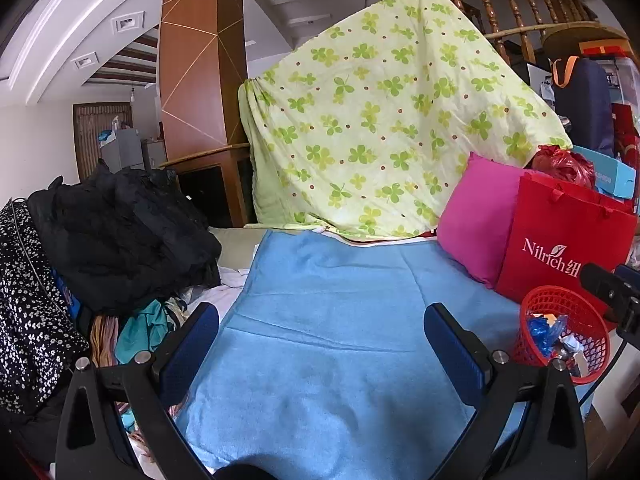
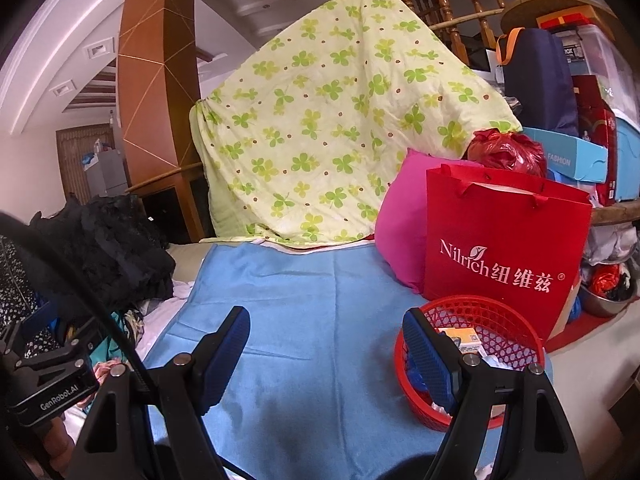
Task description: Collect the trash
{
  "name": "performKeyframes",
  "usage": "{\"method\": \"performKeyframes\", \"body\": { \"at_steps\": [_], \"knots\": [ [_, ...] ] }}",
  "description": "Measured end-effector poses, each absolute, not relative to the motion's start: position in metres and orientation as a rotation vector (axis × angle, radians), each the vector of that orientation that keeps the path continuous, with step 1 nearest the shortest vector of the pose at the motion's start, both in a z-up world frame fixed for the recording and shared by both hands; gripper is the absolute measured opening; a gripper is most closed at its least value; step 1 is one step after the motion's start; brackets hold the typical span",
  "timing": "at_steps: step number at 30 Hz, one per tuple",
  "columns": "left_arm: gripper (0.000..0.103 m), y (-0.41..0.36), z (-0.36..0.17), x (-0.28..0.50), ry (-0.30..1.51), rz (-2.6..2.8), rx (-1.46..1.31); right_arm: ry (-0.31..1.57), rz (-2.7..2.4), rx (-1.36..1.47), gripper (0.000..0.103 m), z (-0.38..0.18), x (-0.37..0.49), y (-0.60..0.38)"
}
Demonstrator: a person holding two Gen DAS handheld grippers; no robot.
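Both grippers, left [image 1: 322, 346] and right [image 2: 326, 354], hang with jaws apart, empty; towel [image 1: 340, 320] looks bare, so check around the basket [image 2: 508, 320], lower right, for strays.

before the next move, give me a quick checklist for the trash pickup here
1. Left hand-held gripper open and holding nothing: ok.
2. Right hand-held gripper open and holding nothing: ok.
3. Red basket upright on the blue towel, with wrappers already inside: ok.
4. Loose trash left on the towel: none visible between the jaws; ok.
5. Trash hidden in the clothes pile: cannot tell.
6. Red paper bag standing upright behind the basket, not blocking its mouth: ok.
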State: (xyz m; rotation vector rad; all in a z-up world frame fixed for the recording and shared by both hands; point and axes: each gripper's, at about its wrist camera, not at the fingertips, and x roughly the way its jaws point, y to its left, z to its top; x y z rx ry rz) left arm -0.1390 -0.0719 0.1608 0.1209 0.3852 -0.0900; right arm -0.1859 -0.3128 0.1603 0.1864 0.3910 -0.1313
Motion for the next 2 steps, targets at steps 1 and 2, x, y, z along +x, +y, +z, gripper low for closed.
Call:
{"method": "performKeyframes", "body": {
  "at_steps": [1,2],
  "knots": [
    [0.102,-0.0714,0.1593,-0.1358,0.389,-0.091,0.118,0.391,-0.134,0.184,0.082,0.1601,-0.1824,-0.3125],
    [0.102,-0.0701,0.1568,-0.1305,0.395,-0.092,0.115,0.392,-0.131,0.179,0.082,0.1592,-0.1782,-0.3116]
  ]
}}
